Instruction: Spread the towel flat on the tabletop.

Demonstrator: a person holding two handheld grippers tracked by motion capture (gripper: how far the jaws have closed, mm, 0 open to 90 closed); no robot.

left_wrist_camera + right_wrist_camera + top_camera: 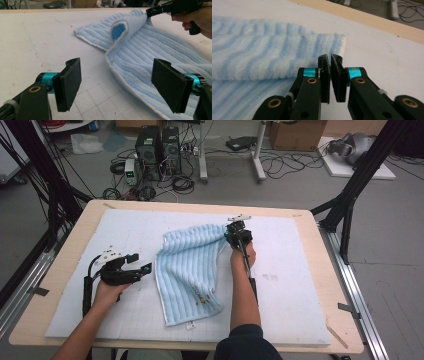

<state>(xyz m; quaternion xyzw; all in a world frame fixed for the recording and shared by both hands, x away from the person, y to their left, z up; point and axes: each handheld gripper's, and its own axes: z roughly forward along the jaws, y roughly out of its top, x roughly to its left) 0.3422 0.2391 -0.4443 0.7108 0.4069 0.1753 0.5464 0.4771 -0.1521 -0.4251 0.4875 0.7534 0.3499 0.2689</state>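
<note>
The right gripper (330, 75) pinches the far corner of the blue towel (190, 270) lying mid-table, folding it over as the left gripper view reveals, while the left gripper (116, 85) hovers wide open, empty, beside its edge.

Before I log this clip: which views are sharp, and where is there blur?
High view: evenly lit, soft, pale blue ribbed towel clear. Left gripper view: towel sharp, near black tongs slightly soft. Right gripper view: shut tongs crisp, towel behind them blurred.
</note>
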